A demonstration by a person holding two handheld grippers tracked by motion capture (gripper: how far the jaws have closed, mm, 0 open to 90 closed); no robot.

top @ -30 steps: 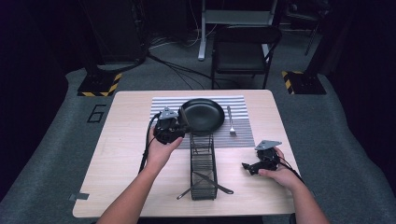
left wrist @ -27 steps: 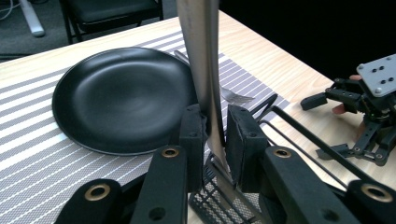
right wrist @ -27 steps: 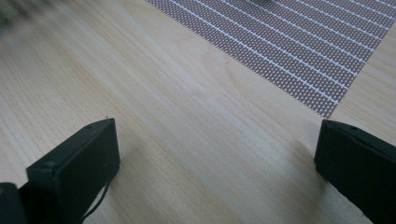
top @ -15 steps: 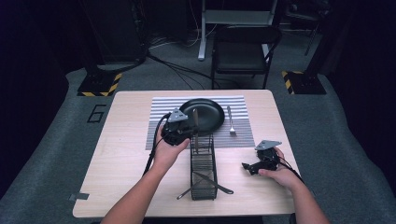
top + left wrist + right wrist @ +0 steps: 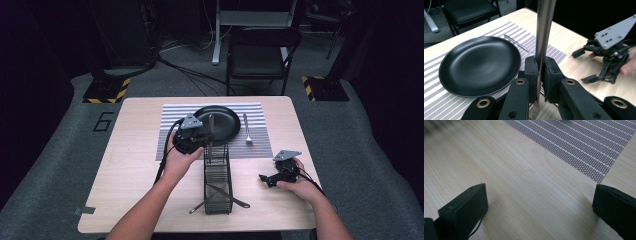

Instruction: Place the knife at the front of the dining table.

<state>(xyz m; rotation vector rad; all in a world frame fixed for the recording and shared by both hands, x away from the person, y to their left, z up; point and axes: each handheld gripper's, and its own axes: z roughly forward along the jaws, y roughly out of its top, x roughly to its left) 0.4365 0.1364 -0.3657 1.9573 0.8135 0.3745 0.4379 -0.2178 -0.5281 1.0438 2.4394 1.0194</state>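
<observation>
**Risk note: utensil held upright over the rack**

The left tool point(image 5: 202, 137) was clamped on a metal utensil point(image 5: 543, 37), probably a knife, though its lower end was hidden behind the jaws. In the left gripper view the shaft ran straight up the middle of the frame, pinched between the two pads point(image 5: 531, 75), with most of its length standing above the grip. In the high view the utensil point(image 5: 210, 131) stood upright at centre frame, over the far end of the wire caddy point(image 5: 218, 180) and just in front of the black plate point(image 5: 218, 124).

The right tool point(image 5: 276, 175) rested low at the lower right of the high view with its jaws spread and nothing between them; the right gripper view showed bare counter point(image 5: 524, 195) and a corner of the striped placemat point(image 5: 584, 147).

Judged risks:
- The grip sat low on a smooth shaft, so the utensil could pivot or slide if the pads loosened.
- A tilt could knock the plate rim, or the fork point(image 5: 246, 131) lying on the placemat beside it.
- Catching the utensil on the caddy's wires could drag the light caddy, which nothing steadied.
- Two more utensils point(image 5: 220, 195) lay across the caddy's near end and could be jolted out.
</observation>
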